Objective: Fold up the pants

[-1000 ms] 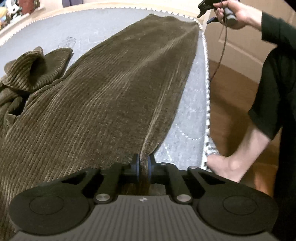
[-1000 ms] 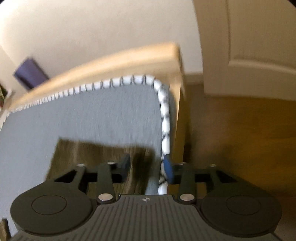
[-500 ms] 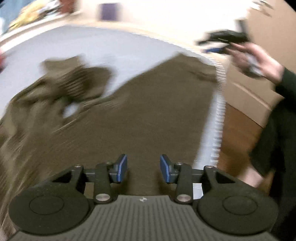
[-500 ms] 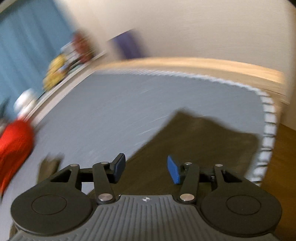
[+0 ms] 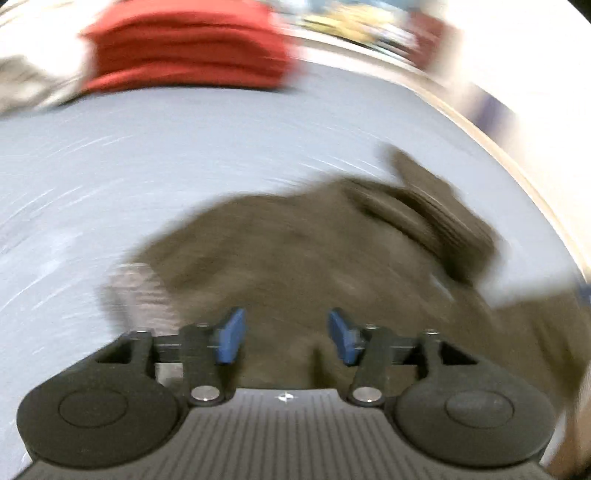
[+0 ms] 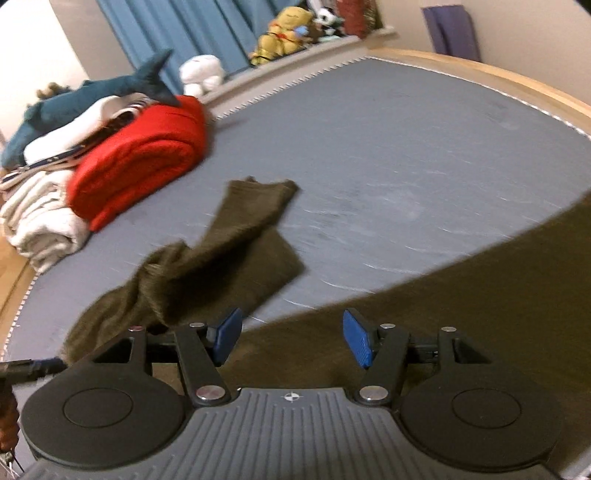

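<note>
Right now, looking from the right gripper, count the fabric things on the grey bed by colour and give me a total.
Olive-brown: 1, the pants
Red: 1, the folded blanket
White or cream: 1, the folded stack
Dark teal: 1, the shark plush
Total: 4

The pants [image 6: 229, 258] were a dark olive brown, spread on a grey-blue mat [image 6: 406, 147] edged with a white zigzag trim [image 6: 295, 77]. At the upper left of the frame lay a bright red blanket [image 6: 147, 155] beside cream towels [image 6: 40, 218], with a teal shark toy [image 6: 92, 96] above. The curtain [image 6: 177, 26] was blue. Both grippers [image 6: 291, 339] were black with blue pads [image 6: 356, 341].
</note>
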Tool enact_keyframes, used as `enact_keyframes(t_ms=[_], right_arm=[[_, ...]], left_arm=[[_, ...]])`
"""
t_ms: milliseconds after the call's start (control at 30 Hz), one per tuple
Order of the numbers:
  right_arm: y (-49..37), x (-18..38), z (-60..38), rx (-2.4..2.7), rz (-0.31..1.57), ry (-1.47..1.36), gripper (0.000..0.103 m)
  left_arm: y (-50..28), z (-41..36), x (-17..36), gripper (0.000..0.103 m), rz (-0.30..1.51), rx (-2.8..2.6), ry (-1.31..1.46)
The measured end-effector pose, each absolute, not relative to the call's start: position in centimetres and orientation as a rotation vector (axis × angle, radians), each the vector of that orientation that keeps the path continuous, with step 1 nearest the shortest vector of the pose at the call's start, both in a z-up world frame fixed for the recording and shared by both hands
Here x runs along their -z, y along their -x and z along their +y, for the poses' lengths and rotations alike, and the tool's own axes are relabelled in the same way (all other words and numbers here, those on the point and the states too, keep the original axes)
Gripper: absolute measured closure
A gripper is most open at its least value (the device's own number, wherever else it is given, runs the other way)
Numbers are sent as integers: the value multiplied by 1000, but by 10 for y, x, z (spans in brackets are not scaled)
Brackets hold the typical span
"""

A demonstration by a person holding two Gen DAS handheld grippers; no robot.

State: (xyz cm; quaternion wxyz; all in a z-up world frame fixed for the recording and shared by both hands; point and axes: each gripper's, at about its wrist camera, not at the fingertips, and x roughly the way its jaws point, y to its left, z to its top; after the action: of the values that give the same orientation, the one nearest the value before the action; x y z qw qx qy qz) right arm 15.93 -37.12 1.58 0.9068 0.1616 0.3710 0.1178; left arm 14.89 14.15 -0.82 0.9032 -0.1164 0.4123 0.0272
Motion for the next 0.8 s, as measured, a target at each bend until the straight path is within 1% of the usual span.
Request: enact_keyframes(t_ms=[33,200,233,267,467,500,567,633,700,767,800], right_arm=[[-164,-17,-362,-253,757,-334,40],[-196,-9,-322,-306,764,-373,39],[-202,-9,-314,-320,762,-370,38],[-209,-6,-306,-326,763,-364,37],[-242,14,-279,-351,814,-369,37],[-246,17,-278,-350,819,-370,37],[-253,23,-277,-346,828,-375,37],[-258,29,-277,-337,838,-382,37],[-265,33,-277,-331,845,-386,37],[-270,36,-277,-324,843,-386,37],[-272,36,-277,-316,837,-384,37]], left_arm=[[-154,160,10,26,848,-129,292],[-178,224,30,22,905,-276,456],[-183,233,36,18,919,-282,492],[-179,242,40,16,926,-287,515],[-196,255,71,15,971,-253,582],[-198,255,72,16,963,-246,560],[-201,253,71,22,957,-244,504],[-201,252,66,47,932,-254,460],[-201,248,56,55,861,-251,405],[-200,245,50,55,816,-290,367],[-201,244,53,52,840,-319,355]])
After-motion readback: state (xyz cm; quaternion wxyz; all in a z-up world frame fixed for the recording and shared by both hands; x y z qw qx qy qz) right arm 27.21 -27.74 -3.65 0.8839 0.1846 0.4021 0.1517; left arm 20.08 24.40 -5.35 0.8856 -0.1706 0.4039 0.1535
